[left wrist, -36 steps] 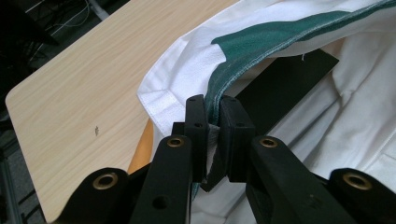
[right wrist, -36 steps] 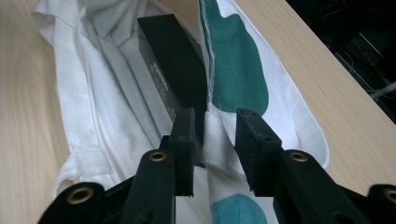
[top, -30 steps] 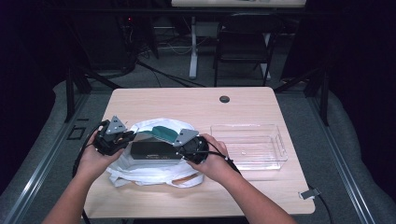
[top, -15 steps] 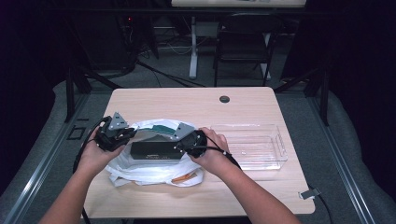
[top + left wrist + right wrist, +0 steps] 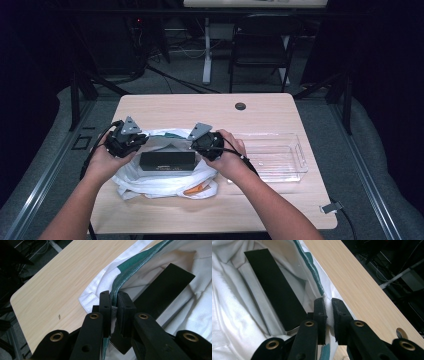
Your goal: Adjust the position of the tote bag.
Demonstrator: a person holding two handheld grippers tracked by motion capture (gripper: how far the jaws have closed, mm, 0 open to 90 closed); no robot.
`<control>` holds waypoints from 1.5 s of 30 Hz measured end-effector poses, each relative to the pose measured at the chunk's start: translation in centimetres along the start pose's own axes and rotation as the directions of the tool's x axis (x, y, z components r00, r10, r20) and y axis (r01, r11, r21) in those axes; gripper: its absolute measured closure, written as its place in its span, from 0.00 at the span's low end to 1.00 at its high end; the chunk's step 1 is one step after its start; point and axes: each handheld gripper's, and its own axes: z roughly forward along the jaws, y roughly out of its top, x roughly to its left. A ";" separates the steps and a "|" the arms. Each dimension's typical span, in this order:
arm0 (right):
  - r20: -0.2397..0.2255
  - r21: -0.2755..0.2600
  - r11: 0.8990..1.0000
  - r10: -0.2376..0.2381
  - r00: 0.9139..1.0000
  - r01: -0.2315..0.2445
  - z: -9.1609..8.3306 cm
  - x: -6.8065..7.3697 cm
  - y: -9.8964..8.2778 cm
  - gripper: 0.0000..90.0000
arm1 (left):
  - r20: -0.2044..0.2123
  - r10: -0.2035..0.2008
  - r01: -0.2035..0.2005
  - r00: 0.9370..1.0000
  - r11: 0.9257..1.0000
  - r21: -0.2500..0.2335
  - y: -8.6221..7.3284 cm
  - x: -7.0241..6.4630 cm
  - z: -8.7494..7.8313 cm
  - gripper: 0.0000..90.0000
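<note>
- Left gripper (image 5: pixel 113 298): jaws clamped on the green-edged rim of the white bag (image 5: pixel 150 182).
- Right gripper (image 5: pixel 328 303): jaws just closing, pinching the bag's opposite rim.
- Black box (image 5: pixel 167 161) lies inside the bag on the table (image 5: pixel 210 107).

Bag (image 5: pixel 165 182): white cloth w/ green trim band along rim, orange patch at near edge. Box (image 5: pixel 167 161) inside: black, pale grey side. Table (image 5: pixel 200 107): light wood grain, dark round hole. Tray (image 5: pixel 280 157): clear. Both grippers' jaws: black, brass rivets.
</note>
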 end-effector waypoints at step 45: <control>0.005 0.014 0.993 0.114 0.993 -0.114 1.7 -1.8 0.2 0.92 | 0.042 -0.098 0.099 0.994 0.995 -0.021 -2.2 1.8 -1.5 0.62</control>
